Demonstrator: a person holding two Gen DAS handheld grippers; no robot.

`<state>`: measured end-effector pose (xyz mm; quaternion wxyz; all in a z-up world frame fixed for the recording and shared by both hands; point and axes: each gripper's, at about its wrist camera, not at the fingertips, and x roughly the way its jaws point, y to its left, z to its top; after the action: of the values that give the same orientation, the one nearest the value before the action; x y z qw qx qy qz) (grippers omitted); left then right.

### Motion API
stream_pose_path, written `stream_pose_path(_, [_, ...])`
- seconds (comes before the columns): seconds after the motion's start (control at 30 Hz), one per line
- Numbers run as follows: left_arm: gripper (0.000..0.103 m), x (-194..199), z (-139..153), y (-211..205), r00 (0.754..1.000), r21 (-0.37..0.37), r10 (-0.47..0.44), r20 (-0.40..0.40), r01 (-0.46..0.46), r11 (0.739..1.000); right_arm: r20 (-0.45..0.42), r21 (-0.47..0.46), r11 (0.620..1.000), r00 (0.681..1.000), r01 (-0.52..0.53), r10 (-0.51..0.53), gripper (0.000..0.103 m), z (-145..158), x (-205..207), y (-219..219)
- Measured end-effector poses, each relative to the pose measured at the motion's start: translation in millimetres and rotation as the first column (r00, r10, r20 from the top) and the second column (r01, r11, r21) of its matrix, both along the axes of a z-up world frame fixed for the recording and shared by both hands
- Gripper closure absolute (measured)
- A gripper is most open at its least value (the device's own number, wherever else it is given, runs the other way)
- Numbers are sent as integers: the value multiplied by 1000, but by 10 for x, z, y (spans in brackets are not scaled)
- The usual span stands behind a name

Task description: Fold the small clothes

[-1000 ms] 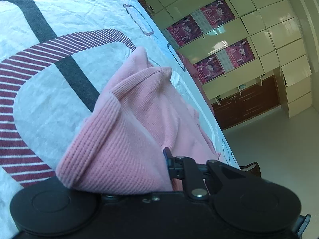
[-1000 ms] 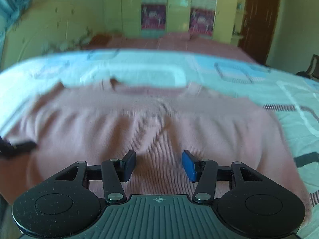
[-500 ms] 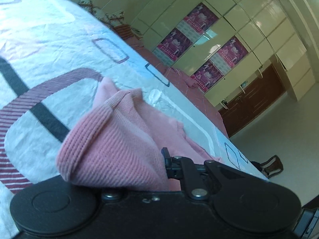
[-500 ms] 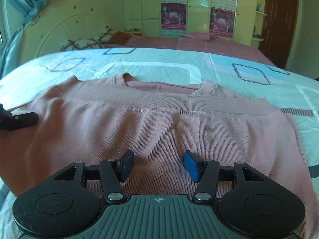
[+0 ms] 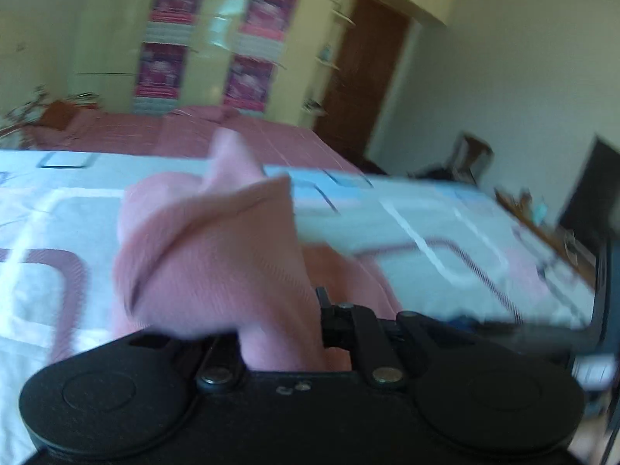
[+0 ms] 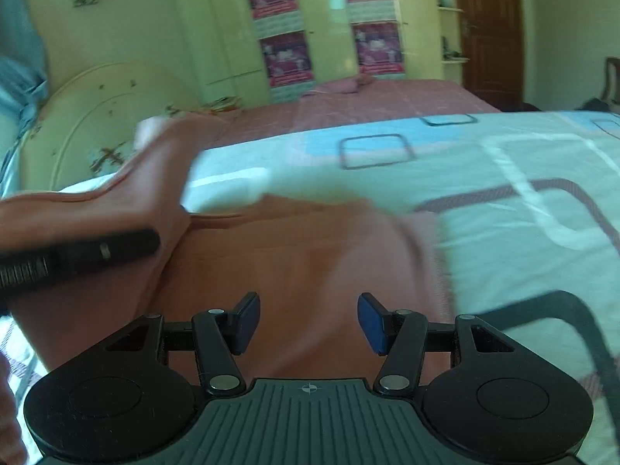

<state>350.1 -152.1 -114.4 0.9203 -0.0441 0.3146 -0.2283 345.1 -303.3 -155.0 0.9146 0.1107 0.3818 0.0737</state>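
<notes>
Left gripper (image 5: 306, 333) is clamped on a bunched sleeve or side edge of the pink sweater (image 6: 294, 267); fabric fills the jaws and drapes over the left finger, so I can't see the pads themselves. Right gripper (image 6: 308, 323) has its jaws about half open with nothing between them; blue pads (image 6: 370, 321) hover just above the sweater body, and I can't tell if they touch it.

Landmark: the sweater lies on the patterned bedspread (image 6: 503, 178), its body spread flat and running left-right across the right wrist view. The held part rises off the sweater's left side. Its right edge lies near the bedspread's maroon stripe.

Key relation, my read: the lifted flap is to the left of the right gripper and has to travel rightward across the body, along the sweater's long axis. Left hand owns that move. Right gripper is nearer the sweater's middle, placed to pin the fold line or catch the hem.

View differences: the right wrist shows the flat body, the raised flap and the left gripper's finger (image 6: 97, 250) coming in from the left. The left wrist shows only bunched knit up close, heavily blurred, but confirms the grip. The right wrist can't show that.

Risk: the flap may sag or twist before landing.
</notes>
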Motion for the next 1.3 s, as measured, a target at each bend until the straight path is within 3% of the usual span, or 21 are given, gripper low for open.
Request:
stream_pose_path(0.1, [88, -111, -258, -352, 997, 99, -62, -45, 67, 993, -22, -5, 998, 998, 57, -57, 47, -45, -73, -348])
stream_pose_path(0.2, [79, -259, -321, -457, 997, 144, -79, -19, 81, 986, -36, 33, 996, 996, 80, -78, 47, -39, -129, -568])
stream_pose_path(0.3, [73, -409, -292, -496, 990, 165, -141, -16, 141, 976, -20, 89, 993, 997, 78, -76, 47, 28, -175, -669])
stream_pose_path(0.5, [57, -715, -183, -346, 973, 134, -228, -41, 231, 964, 4, 210, 977, 999, 42, -44, 47, 135, -159, -680])
stream_pose_path(0.57, [54, -802, -117, -256, 973, 135, -229, -28, 231, 963, -26, 238, 971, 1000, 9, -3, 47, 81, -46, -617])
stream_pose_path(0.7, [49, -843, 40, 69, 993, 102, -120, 9, 118, 988, -123, 275, 961, 992, 13, 22, 48, -160, 99, -510])
stream_pose_path(0.8, [48, -778, 100, 330, 1000, 95, 0, 25, -3, 996, -146, 312, 950, 989, 11, 36, 48, -259, 140, -477])
stream_pose_path(0.83, [48, -731, 105, 390, 999, 98, 36, 22, -38, 994, -137, 307, 952, 990, 6, 38, 51, -262, 157, -469])
stream_pose_path(0.87, [48, -700, 97, 452, 997, 102, 70, 18, -72, 992, -132, 302, 953, 990, 0, 42, 59, -258, 163, -453])
stream_pose_path(0.9, [48, -666, 84, 513, 995, 103, 102, 10, -103, 989, -137, 305, 952, 989, -6, 50, 75, -264, 181, -434])
stream_pose_path(0.93, [48, -632, 79, 552, 992, 101, 124, 5, -124, 987, -141, 311, 951, 989, -7, 53, 81, -270, 196, -426])
stream_pose_path(1.07, [48, -448, 52, 682, 982, 79, 185, -24, -183, 980, -144, 282, 959, 987, -32, 76, 88, -285, 280, -326])
stream_pose_path(1.13, [48, -374, 30, 734, 977, 57, 210, -45, -207, 977, -130, 253, 966, 988, -44, 80, 91, -251, 294, -273])
stream_pose_path(1.3, [47, -283, 52, 697, 981, 12, 190, -34, -190, 982, 18, 149, 987, 998, -65, 63, 92, 123, 190, -297])
